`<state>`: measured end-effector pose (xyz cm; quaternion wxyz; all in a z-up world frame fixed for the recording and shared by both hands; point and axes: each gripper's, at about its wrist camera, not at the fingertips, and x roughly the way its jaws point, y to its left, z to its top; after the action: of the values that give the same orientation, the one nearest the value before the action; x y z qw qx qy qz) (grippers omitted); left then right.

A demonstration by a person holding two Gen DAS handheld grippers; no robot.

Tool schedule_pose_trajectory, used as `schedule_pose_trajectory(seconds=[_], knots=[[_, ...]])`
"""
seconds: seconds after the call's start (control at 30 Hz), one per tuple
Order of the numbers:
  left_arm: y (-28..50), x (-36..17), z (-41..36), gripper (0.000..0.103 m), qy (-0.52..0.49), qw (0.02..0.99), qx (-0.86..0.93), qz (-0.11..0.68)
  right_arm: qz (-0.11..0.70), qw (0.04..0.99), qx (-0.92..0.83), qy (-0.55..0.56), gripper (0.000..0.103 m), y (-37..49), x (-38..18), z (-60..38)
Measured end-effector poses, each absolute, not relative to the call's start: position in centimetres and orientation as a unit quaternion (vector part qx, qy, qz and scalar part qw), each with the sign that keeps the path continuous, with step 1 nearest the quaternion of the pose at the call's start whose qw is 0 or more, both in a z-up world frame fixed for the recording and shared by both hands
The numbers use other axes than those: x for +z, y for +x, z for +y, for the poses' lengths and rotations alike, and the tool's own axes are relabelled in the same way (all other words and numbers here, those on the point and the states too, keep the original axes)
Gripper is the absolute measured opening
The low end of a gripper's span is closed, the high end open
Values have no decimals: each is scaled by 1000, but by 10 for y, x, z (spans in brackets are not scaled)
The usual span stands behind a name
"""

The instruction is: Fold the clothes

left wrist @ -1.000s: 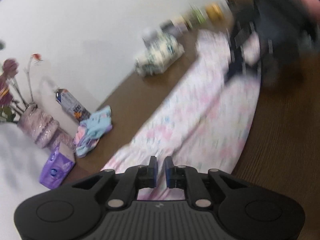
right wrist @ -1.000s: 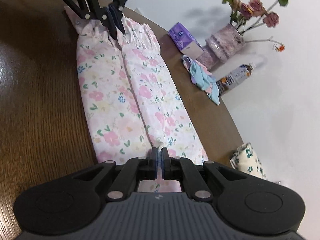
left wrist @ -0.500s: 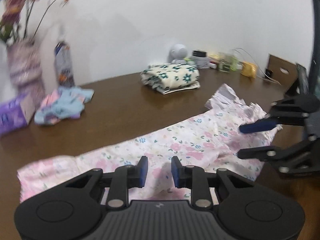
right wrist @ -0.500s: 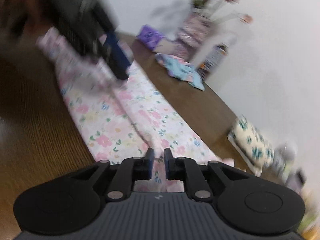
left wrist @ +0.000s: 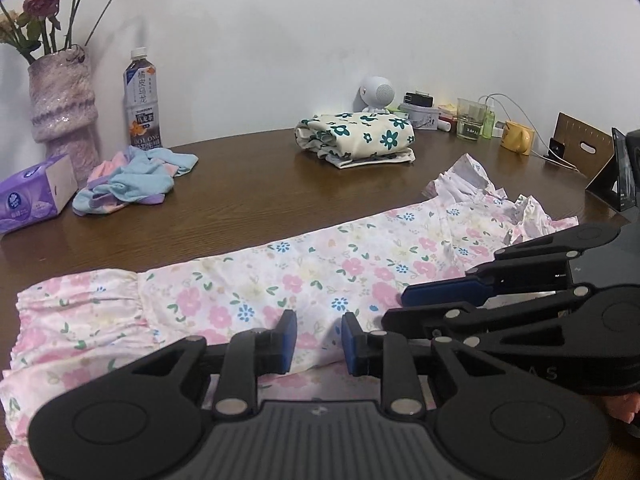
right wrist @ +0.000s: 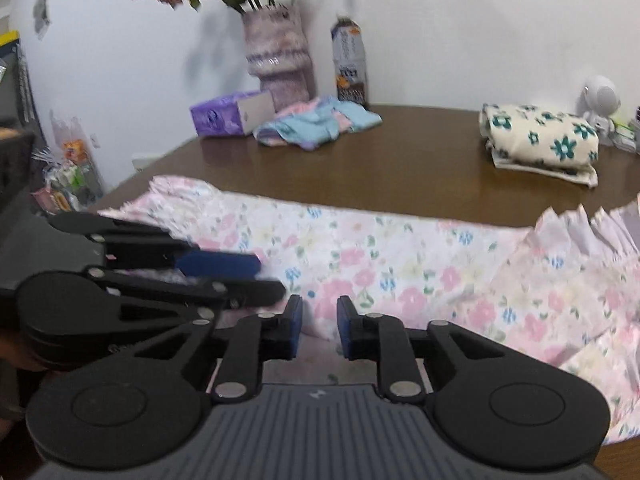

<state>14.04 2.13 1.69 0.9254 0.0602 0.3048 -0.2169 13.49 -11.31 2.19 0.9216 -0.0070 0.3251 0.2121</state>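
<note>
A long pink floral garment (left wrist: 320,276) lies flat and lengthwise on the brown table (left wrist: 256,184), ruffled hem at the right. My left gripper (left wrist: 319,332) is open just above the garment's near edge, with cloth showing through the narrow gap and nothing pinched. Close on its right, the right gripper (left wrist: 400,306) points in sideways. In the right wrist view the garment (right wrist: 400,256) spans the frame. There the right gripper (right wrist: 319,320) is closing over the near edge, but its pads do not press on the cloth. The left gripper (right wrist: 268,280) is beside it.
A folded cream floral cloth (left wrist: 356,136) sits at the back. A crumpled blue and pink garment (left wrist: 132,180), a purple tissue pack (left wrist: 32,196), a flower vase (left wrist: 64,96) and a bottle (left wrist: 142,104) stand back left. A yellow mug (left wrist: 518,136) and a black stand (left wrist: 616,176) are back right.
Both grippers rolled until the table sits level in view. They came together at the middle of the garment's near edge. Their jaws went from shut or nearly shut to slightly apart.
</note>
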Motion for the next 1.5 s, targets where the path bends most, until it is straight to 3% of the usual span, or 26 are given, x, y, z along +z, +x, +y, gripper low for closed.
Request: schedule_pose_trajectory(seconds=[0.9, 1.5], knots=[[130, 18, 3, 22, 63, 931, -181, 311, 314, 933, 173, -29, 19, 123, 20, -129], [95, 23, 88, 20, -9, 949, -64, 310, 314, 933, 176, -29, 19, 125, 20, -131]])
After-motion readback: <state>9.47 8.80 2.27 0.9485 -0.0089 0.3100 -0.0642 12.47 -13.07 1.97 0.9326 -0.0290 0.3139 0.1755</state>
